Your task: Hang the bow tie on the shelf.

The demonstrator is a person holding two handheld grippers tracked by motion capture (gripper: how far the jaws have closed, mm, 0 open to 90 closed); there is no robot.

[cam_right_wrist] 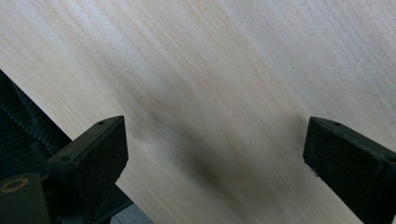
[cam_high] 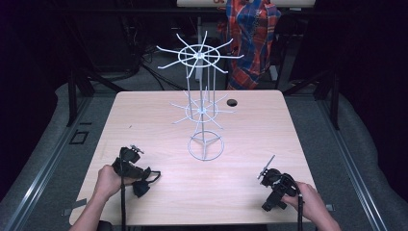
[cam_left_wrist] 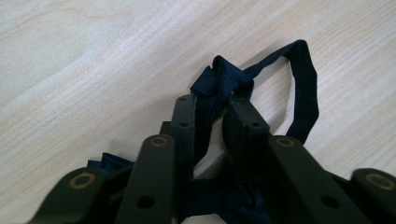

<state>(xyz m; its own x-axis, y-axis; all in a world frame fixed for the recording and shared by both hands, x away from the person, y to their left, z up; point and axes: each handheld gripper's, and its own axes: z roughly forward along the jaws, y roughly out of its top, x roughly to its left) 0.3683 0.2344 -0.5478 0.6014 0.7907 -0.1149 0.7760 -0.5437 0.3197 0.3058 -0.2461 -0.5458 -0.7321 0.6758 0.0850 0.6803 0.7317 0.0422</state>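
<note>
Left gripper (cam_left_wrist: 212, 116) clamped on dark navy knotted fabric band (cam_left_wrist: 224, 81) lying near front-left corner of pale wooden table (cam_high: 250, 187), right gripper (cam_right_wrist: 215, 154) spread wide, idle near front-right corner; white wire spoked rack (cam_high: 202, 108) bare, hanging presumably left.

Two black handheld grippers, left (cam_high: 139, 180) and right (cam_high: 271, 197), each with a dark cable trailing back along a bare, sleeveless forearm. Flat matte-black jaws on jointed link arms, dotted with small screw holes and brass-coloured rivet rings at the pivots. Thin metal prongs sticking up from the top of each body.
</note>
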